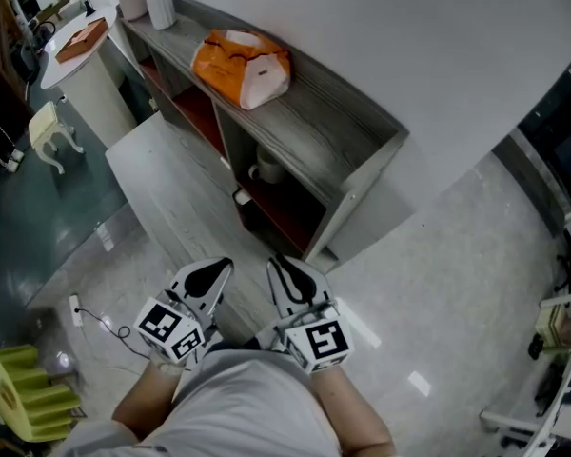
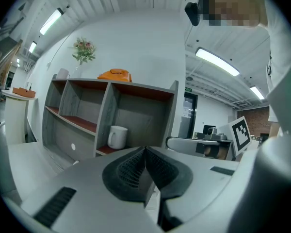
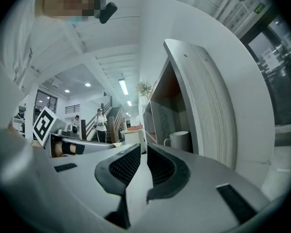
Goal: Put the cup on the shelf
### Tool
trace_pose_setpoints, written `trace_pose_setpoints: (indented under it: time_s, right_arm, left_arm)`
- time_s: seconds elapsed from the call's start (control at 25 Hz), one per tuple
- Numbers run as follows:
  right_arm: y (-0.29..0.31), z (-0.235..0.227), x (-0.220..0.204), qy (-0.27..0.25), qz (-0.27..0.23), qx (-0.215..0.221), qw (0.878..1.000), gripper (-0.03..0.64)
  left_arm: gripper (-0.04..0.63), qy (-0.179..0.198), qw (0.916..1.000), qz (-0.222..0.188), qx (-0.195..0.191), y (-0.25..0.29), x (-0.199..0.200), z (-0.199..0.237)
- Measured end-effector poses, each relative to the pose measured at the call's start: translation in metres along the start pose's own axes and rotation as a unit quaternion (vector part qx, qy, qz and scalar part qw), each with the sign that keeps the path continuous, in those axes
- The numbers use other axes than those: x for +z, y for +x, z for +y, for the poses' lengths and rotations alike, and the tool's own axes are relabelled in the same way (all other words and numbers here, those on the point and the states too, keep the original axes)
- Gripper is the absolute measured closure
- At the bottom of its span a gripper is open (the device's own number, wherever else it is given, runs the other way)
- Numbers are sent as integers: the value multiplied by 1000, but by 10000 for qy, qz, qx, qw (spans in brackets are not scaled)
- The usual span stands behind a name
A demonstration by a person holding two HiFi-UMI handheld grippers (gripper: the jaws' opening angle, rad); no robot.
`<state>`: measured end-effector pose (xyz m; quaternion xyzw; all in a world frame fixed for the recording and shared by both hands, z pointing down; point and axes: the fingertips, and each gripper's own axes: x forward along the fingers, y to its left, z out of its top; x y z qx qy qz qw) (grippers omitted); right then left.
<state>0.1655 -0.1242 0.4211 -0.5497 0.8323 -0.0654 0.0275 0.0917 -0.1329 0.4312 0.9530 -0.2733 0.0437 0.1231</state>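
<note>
A white cup [image 1: 265, 169] stands inside the lower right compartment of the grey shelf unit [image 1: 347, 150], on its red board. The left gripper view shows the cup [image 2: 117, 136] upright, handle to the left, and the right gripper view shows it [image 3: 180, 141] past the shelf's side wall [image 3: 208, 101]. Both grippers hang low over the floor in front of the shelf, well short of the cup. My left gripper [image 1: 221, 268] is shut and holds nothing. My right gripper [image 1: 280, 263] has its pads almost together, with nothing between them.
An orange bag [image 1: 240, 65] lies on the shelf top, with a white vase [image 1: 159, 6] at the far end. A round white table [image 1: 81, 60] and a small stool [image 1: 49, 129] stand at the left. On the floor are a green object [image 1: 24, 393] and a cable [image 1: 105, 327].
</note>
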Motion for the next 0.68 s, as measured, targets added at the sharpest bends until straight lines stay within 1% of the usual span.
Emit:
trace_pose_setpoints:
  time_s: [0.32,0.68]
  right_arm:
    - [6,1,-2,-1,20,31,10000,566]
    - [14,8,-4,-23,84,62,9999,566]
  left_arm:
    - [578,30,10000,45,81,-4,-2,5]
    - [578,32,9997,-6,225,-12,2,17]
